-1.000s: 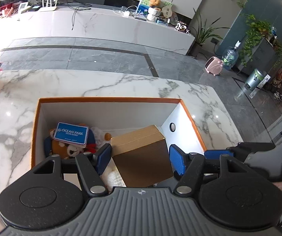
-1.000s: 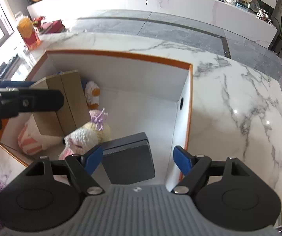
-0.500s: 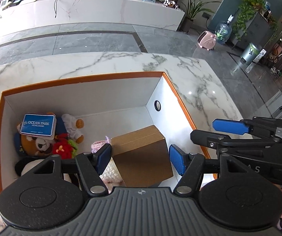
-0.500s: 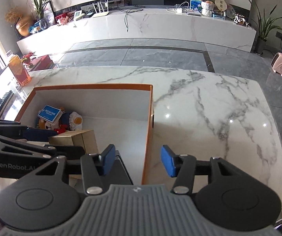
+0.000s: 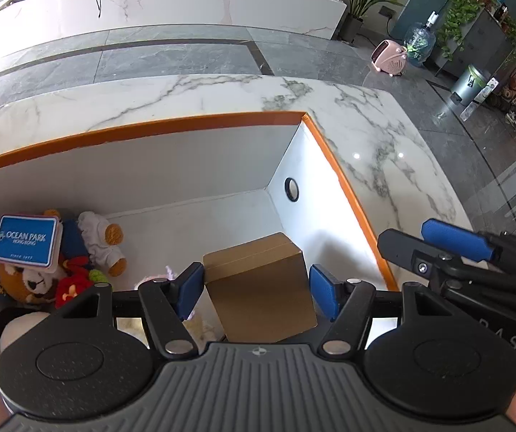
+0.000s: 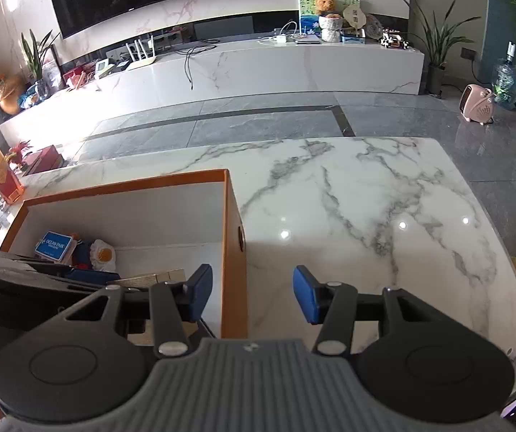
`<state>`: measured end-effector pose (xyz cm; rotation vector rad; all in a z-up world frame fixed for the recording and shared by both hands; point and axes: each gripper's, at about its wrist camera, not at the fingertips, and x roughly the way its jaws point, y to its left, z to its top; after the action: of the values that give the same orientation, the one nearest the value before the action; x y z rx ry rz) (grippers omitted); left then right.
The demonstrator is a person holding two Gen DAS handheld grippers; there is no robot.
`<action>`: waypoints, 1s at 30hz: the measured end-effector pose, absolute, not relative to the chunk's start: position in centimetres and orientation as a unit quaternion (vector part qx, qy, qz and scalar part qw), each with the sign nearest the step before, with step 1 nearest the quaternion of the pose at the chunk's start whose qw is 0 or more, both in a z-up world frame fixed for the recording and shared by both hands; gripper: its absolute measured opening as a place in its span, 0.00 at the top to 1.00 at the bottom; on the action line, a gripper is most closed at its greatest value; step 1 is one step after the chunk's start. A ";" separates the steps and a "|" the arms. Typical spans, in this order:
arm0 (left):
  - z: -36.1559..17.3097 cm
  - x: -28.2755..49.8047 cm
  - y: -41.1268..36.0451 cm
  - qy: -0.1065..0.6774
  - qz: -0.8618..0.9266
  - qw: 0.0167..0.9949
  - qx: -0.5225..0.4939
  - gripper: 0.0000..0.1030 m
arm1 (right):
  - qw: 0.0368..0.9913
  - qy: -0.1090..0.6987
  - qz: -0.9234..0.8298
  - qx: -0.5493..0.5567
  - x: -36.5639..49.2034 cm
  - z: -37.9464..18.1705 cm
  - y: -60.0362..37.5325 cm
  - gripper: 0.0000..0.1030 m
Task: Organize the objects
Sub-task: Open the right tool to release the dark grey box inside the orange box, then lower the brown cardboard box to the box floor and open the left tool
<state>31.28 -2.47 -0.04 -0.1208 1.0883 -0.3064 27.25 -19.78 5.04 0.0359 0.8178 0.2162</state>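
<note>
Left wrist view: left gripper (image 5: 257, 289) hangs over the orange-rimmed white box (image 5: 193, 124), jaws spread, blue pads flanking the brown cardboard carton (image 5: 261, 288); whether the pads touch it cannot be told.
Right wrist view: right gripper (image 6: 252, 297) hovers above the box's right wall (image 6: 234, 252), jaws spread and holding nothing, one pad over the box interior, the other over the marble tabletop (image 6: 366, 216).
Obstructions: right gripper's black arm with its blue pad (image 5: 456, 239) crosses at 3 o'clock in the left view, just outside the box rim; left gripper's body (image 6: 23, 288) fills 9 o'clock in the right view and hides much of the box floor.
Box contents: carton near the right wall at 6 o'clock; plush toys (image 5: 41, 280) piled at 9 o'clock with a blue "OCEAN PARK" tag (image 5: 24, 239) on top; a white and orange plush (image 5: 103, 235) just beside them; a pale knitted toy (image 5: 193, 324) partly hidden under the left pad.
Box wall: round hole (image 5: 291, 189) in the right side.
Surroundings: orange carton (image 6: 2, 176) at the table's far left corner; pink heater (image 6: 477, 104) on the grey floor at 2 o'clock.
</note>
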 end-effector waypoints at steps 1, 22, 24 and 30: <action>0.0 31.4 -2.5 0.513 -0.146 0.844 -0.059 0.28 | 0.913 0.395 0.101 0.023 27.3 4.9 -20.0 0.49; -1.8 34.6 -5.5 0.489 -0.095 0.865 -0.057 0.28 | 0.914 0.394 0.061 0.080 29.5 3.0 -22.7 0.49; -1.9 34.6 -5.9 0.483 -0.093 0.870 -0.038 0.28 | 0.913 0.395 0.062 0.081 29.5 2.9 -22.8 0.49; -2.1 34.5 -5.6 0.497 -0.101 0.861 -0.040 0.28 | 0.912 0.396 0.062 0.081 29.5 2.8 -22.8 0.49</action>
<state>34.49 -5.65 -2.11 -0.0844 1.0435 -0.2127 29.47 -22.80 2.76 0.1667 0.8168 0.1268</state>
